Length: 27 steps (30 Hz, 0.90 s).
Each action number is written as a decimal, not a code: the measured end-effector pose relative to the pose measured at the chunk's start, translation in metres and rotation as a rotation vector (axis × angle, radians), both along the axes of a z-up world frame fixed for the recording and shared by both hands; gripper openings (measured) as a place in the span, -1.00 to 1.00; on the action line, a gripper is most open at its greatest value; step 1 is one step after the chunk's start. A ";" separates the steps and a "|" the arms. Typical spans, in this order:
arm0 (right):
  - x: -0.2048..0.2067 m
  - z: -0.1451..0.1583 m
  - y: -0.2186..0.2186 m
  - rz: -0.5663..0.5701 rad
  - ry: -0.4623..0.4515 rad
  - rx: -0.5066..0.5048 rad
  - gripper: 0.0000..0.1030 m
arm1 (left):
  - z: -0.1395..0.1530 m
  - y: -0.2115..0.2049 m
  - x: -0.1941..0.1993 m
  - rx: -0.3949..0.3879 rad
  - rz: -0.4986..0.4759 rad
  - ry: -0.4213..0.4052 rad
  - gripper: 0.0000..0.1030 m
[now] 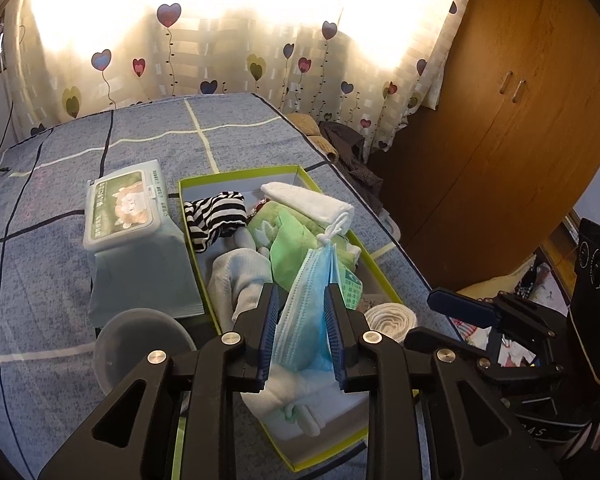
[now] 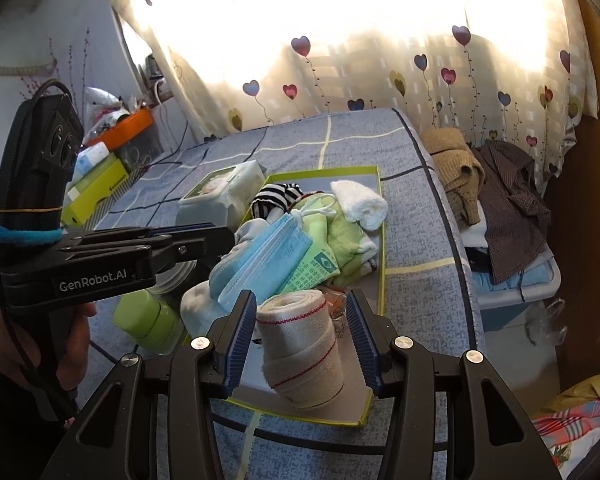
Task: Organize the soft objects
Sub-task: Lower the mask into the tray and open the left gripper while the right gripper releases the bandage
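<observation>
The left hand-held gripper [image 1: 302,300] grips a blue face mask [image 1: 306,312] between its two blue pads, above a yellow-green box [image 1: 236,172] resting on the bed [image 1: 60,240]. The box contains a striped garment [image 1: 216,216], a rolled white towel [image 1: 308,200], green cloth [image 1: 288,244] and a bandage roll [image 1: 392,318]. A wet-wipe pack [image 1: 126,204] lies just beside the box. The right hand-held gripper [image 1: 464,312] is visible at the right edge.

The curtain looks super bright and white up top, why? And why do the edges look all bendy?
Left wrist view: daylight behind the curtain washes its top out to white glare. Right wrist view: same glare on the curtain; the fisheye lens bows the bed edge and darkens the corners.
</observation>
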State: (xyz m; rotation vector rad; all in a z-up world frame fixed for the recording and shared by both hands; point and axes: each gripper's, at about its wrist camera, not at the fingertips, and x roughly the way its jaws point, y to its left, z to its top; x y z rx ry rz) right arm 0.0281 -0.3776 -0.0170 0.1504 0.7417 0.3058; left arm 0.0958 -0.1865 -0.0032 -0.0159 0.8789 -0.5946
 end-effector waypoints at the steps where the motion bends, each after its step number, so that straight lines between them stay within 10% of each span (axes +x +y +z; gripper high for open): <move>1: -0.001 0.000 0.000 -0.002 -0.002 -0.002 -0.11 | -0.001 0.001 0.000 -0.001 0.001 0.002 -0.52; 9: -0.005 -0.001 -0.001 -0.009 0.002 -0.014 -0.50 | -0.001 0.009 -0.004 -0.002 0.021 0.000 -0.52; 27: 0.013 -0.019 0.000 -0.011 0.043 -0.009 -0.50 | -0.024 -0.025 -0.008 0.082 -0.088 0.034 -0.52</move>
